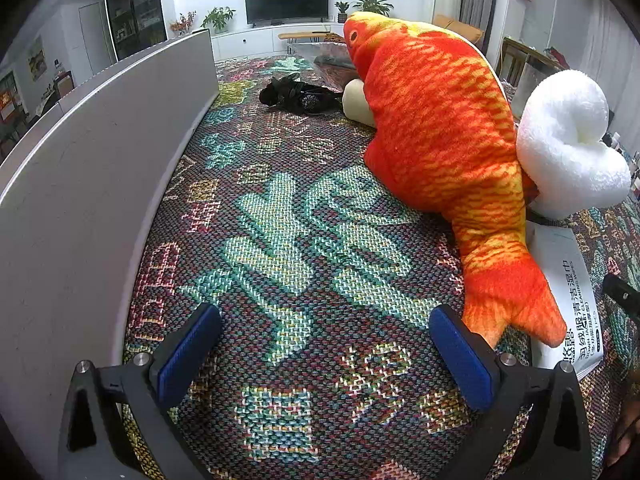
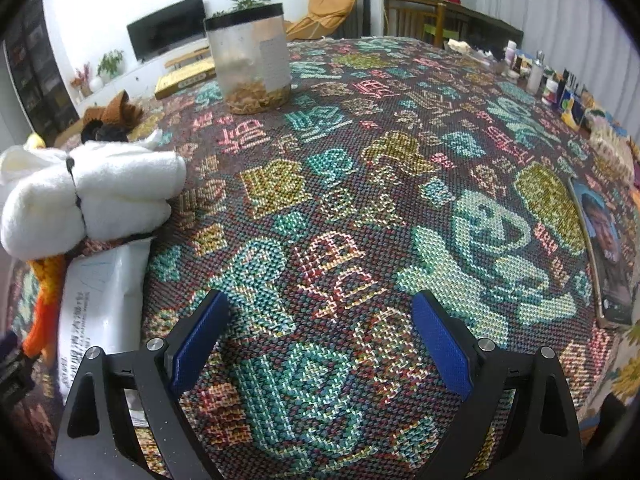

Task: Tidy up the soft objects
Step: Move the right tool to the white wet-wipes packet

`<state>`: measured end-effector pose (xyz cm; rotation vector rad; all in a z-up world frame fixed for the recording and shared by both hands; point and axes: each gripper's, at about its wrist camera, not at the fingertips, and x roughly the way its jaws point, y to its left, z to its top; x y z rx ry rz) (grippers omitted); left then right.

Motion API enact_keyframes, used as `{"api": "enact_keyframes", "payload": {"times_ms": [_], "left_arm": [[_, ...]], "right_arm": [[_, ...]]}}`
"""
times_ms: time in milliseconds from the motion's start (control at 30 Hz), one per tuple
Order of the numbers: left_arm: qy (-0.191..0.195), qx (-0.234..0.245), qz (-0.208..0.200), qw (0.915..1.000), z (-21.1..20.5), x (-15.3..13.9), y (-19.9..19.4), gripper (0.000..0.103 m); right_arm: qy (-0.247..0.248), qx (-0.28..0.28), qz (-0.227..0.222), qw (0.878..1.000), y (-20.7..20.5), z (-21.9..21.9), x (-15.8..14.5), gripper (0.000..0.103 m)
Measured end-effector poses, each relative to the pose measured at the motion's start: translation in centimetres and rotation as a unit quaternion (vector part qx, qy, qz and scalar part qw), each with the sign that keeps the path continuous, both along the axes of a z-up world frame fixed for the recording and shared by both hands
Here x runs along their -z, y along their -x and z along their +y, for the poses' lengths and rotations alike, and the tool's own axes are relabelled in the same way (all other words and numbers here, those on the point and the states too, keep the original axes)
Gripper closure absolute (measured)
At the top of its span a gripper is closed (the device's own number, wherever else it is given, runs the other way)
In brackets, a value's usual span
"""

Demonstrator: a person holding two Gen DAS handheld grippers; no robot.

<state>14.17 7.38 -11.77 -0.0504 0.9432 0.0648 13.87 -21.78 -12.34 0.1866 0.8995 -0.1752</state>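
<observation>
Showing two views over a tabletop covered by a woven patterned cloth.

Left wrist view: the left tongs stand spread, blue pads apart, holding nothing, low over the cloth at the near edge. A plush fish, orange and yellow, lies along the right side, head far and tail near; its tail fin reaches just beside the right pad. A white plush touches the fish's right flank. A white wipes pack lies flat under the tail end, near right. At the fish's head a cream plush shows partly, and a black plush lies just left of it, far centre. A grey panel stands upright along the left edge of the tabletop. A television and potted plants sit against the far wall.

Right wrist view: the right tongs are likewise spread and empty above the bare cloth. The white plush rests at the left, with the wipes pack just near of it and the orange fish tail at the far left edge. A clear jar with a black lid stands upright far centre, holding brownish matter at its bottom. A brown plush lies far left. Small bottles line the far right edge; a book lies flat at the right.
</observation>
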Motion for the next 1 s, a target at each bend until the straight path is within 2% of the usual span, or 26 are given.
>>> {"api": "enact_keyframes", "payload": {"times_ms": [133,200,267,333,433,700,833,1000], "left_arm": [[0.000,0.000,0.000,1.0000,0.0,0.0,0.0,0.000],[0.000,0.000,0.000,1.0000,0.0,0.0,0.0,0.000],[0.000,0.000,0.000,1.0000,0.0,0.0,0.0,0.000],[0.000,0.000,0.000,1.0000,0.0,0.0,0.0,0.000],[0.000,0.000,0.000,1.0000,0.0,0.0,0.0,0.000],[0.000,0.000,0.000,1.0000,0.0,0.0,-0.1,0.000],[0.000,0.000,0.000,1.0000,0.0,0.0,-0.1,0.000],[0.000,0.000,0.000,1.0000,0.0,0.0,-0.1,0.000]], "right_arm": [[-0.032,-0.014,-0.013,0.999,0.1,0.1,-0.3,0.008],[-0.082,-0.051,-0.030,0.995,0.3,0.6,-0.8,0.008],[-0.130,-0.116,-0.055,0.983,0.8,2.1,-1.7,0.008],[-0.118,-0.171,-0.068,0.976,1.2,4.3,-2.2,0.009],[-0.091,-0.222,-0.050,0.969,1.2,7.0,-1.8,0.009],[-0.083,-0.263,-0.025,0.961,0.8,8.8,-1.0,0.009],[-0.049,-0.293,-0.014,0.955,1.3,10.8,-0.6,0.009],[-0.011,-0.299,-0.007,0.954,1.5,11.8,0.2,0.009]]}}
